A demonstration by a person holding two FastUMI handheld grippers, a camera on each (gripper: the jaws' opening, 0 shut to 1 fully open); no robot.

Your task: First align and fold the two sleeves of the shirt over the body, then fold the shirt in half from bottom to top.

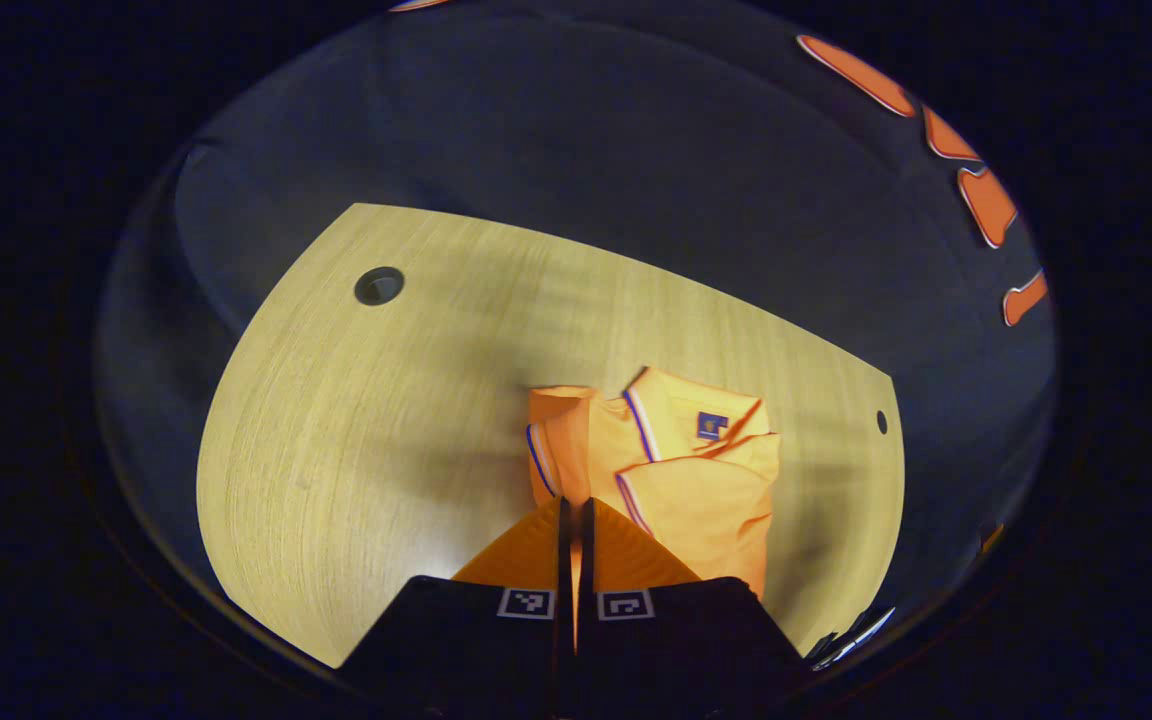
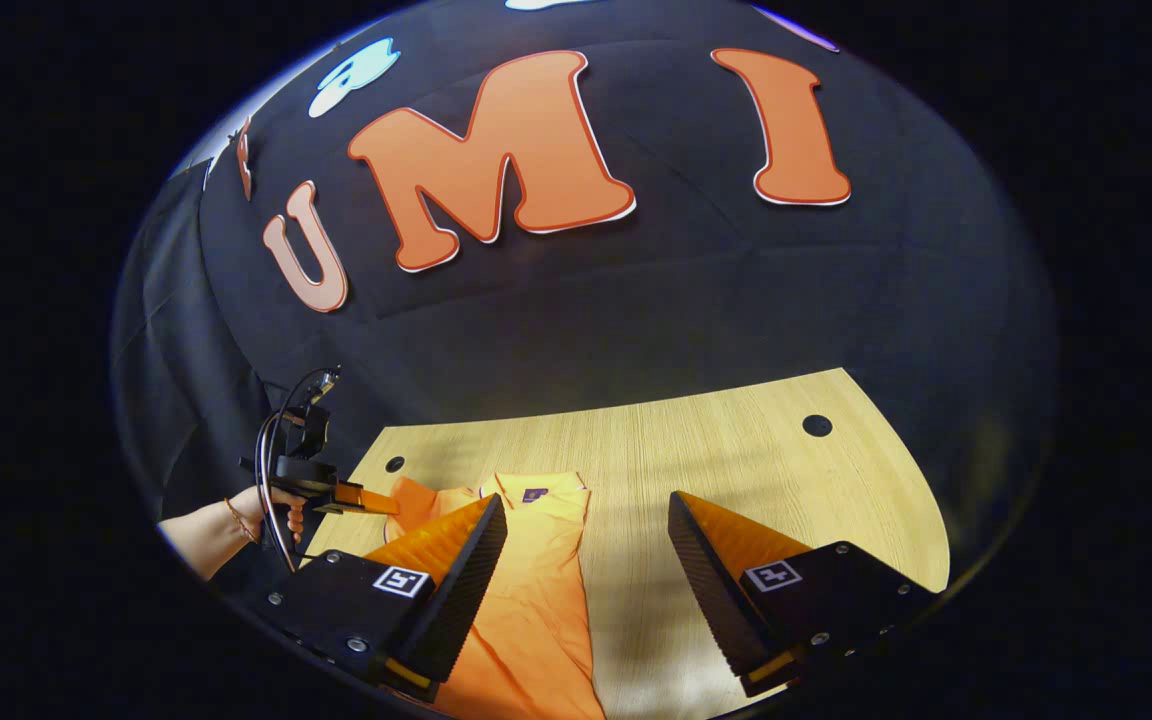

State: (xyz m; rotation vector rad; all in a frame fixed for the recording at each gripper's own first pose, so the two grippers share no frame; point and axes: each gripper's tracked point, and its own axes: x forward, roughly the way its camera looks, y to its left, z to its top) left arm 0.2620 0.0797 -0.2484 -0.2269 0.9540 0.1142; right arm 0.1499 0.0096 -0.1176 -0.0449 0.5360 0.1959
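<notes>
— Where's the polo shirt (image 1: 676, 460) from your left tongs (image 1: 574, 560)?
— At twelve o'clock, touching; they're closed, what they pinch I can't tell.
— And your right tongs (image 2: 586, 560)?
— Wide open, empty, above the counter (image 2: 736, 450); the shirt's long axis runs toward eleven o'clock.

Shirt (image 2: 536, 590) flat on the table (image 2: 736, 450), collar toward the far wall, cable holes near the far corners

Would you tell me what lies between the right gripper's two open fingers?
In the right gripper view, bare wooden table lies between the right gripper's fingers; the orange shirt reaches partway in beside one finger.
</notes>
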